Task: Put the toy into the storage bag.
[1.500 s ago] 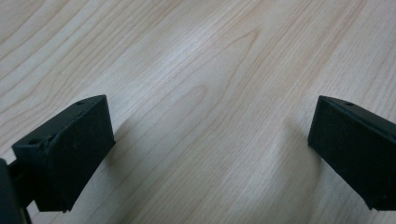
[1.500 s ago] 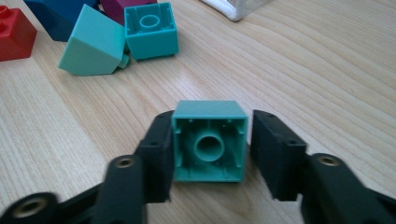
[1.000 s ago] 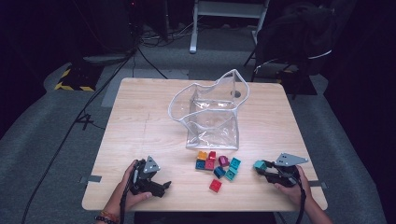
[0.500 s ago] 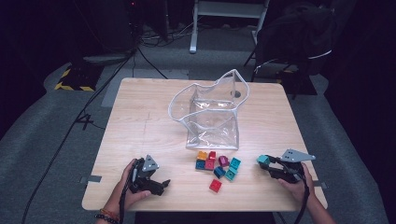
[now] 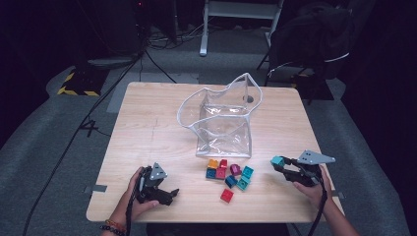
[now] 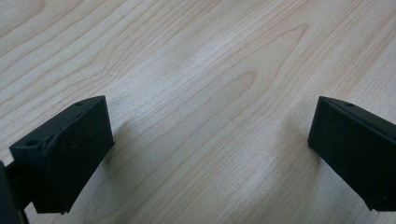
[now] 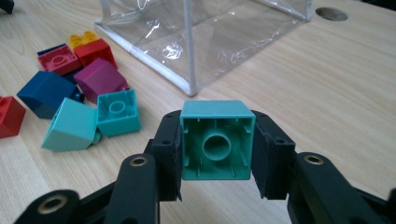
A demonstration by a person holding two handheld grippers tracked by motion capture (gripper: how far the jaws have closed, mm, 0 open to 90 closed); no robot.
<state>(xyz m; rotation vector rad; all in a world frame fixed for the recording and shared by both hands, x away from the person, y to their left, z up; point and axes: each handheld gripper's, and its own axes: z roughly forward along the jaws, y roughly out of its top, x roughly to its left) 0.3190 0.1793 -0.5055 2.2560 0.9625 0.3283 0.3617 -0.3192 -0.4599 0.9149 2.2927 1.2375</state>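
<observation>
Teal block (image 7: 217,145) sat clamped between the jaws of the right gripper (image 5: 281,163), hollow underside facing that gripper's camera — held above the table (image 5: 147,123) at about 4 o'clock from the clear bag (image 5: 223,123). Loose blocks (image 5: 230,174) lay in a cluster at the bag's 6 o'clock, just beside its near edge. At roughly 7 o'clock, the left gripper (image 5: 169,192) rested low over bare wood — its jaws spread wide, gripping nothing.
</observation>
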